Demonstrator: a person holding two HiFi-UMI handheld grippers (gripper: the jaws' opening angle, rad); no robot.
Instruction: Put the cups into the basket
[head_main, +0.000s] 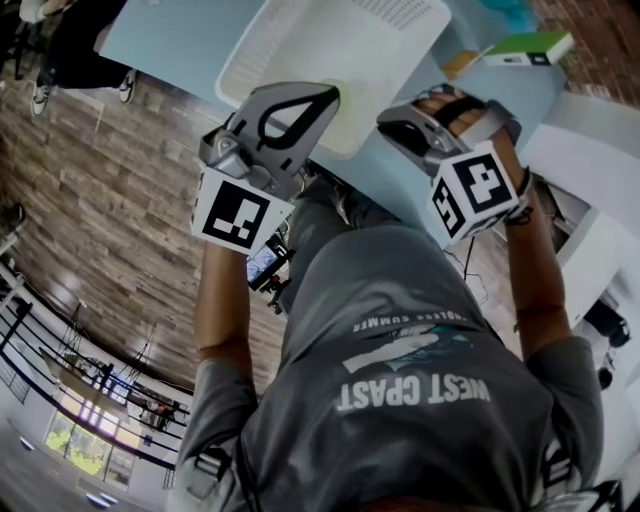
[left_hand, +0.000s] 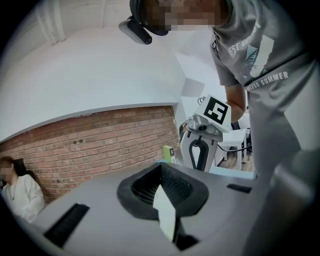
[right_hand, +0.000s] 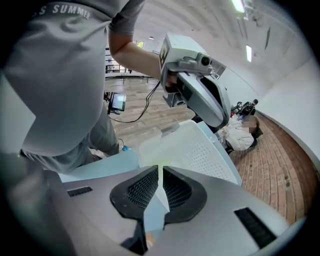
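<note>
Left gripper (left_hand: 161, 169) and right gripper (right_hand: 160, 171), fingers pressed together on nothing, hang near the basket (head_main: 345, 45) at 12 o'clock, where a careless swing could shove it askew.

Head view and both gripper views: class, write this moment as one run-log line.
left tongs: shut, empty | right tongs: shut, empty | basket: no cups visible inside | cups: none in view

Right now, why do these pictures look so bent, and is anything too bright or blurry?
Head view: the wide lens bows the floor planks, and the white basket looks nearly washed out. Left gripper view: a black round border, and the brick wall curves. Right gripper view: the same fisheye bend, and the ceiling light glares.
</note>
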